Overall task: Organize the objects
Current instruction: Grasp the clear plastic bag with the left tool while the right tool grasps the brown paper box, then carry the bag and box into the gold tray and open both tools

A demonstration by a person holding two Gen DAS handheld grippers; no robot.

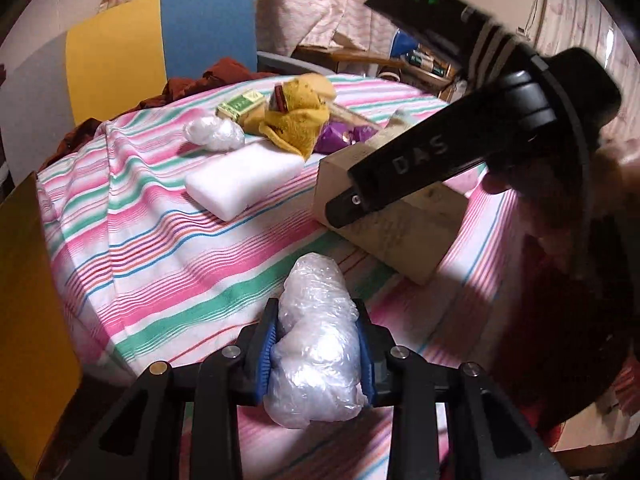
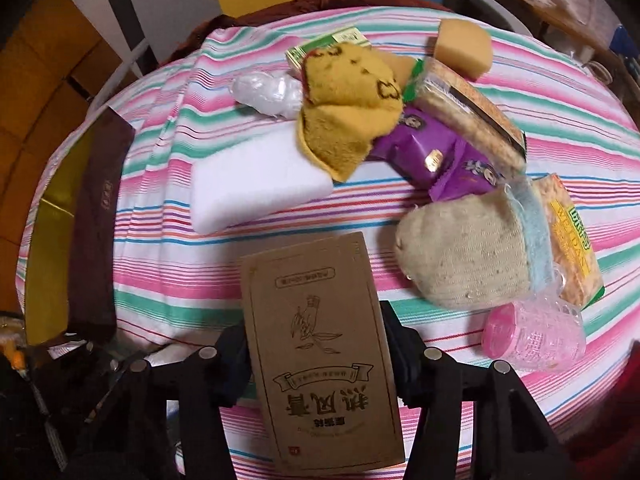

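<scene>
Left claw (image 1: 318, 344): one, pinching one wad of clear plastic wrap (image 1: 316, 352) between its blue pads (image 1: 267, 350), held at the near edge over the striped cloth (image 1: 152, 240) of the bench.

Right claw (image 2: 316, 360): one, closed on one brown kraft box (image 2: 320, 352) printed with a bird and Chinese characters; the box is clamped by its sides at the near centre, above the cloth. In the left wrist view the same box (image 1: 400, 236) is seen at the right under the black body of the right claw.

Items lying on the bench, counted in the right wrist view:
- White foam block (image 2: 256, 184), one, left of centre.
- Second plastic wad (image 2: 266, 92), one, far of the foam block.
- Yellow plush cloth (image 2: 348, 120), one, draped over the foam block's far right corner.
- Green-and-white carton (image 2: 320, 46), one, far, partly under the plush cloth.
- Yellow sponge (image 2: 464, 46), one, far right.
- Cracker packs, two: one (image 2: 468, 112) beside the sponge, one with a yellow label (image 2: 568, 236) at the right.
- Purple packets (image 2: 436, 160), number cannot be told, centre right.
- Beige knitted sock (image 2: 464, 256), one, rolled, touching the labelled pack.
- Clear jar with pink lid (image 2: 532, 336), one, on its side, near right.
- Dark brown flat pouch (image 2: 96, 232), one, at the left edge.
</scene>
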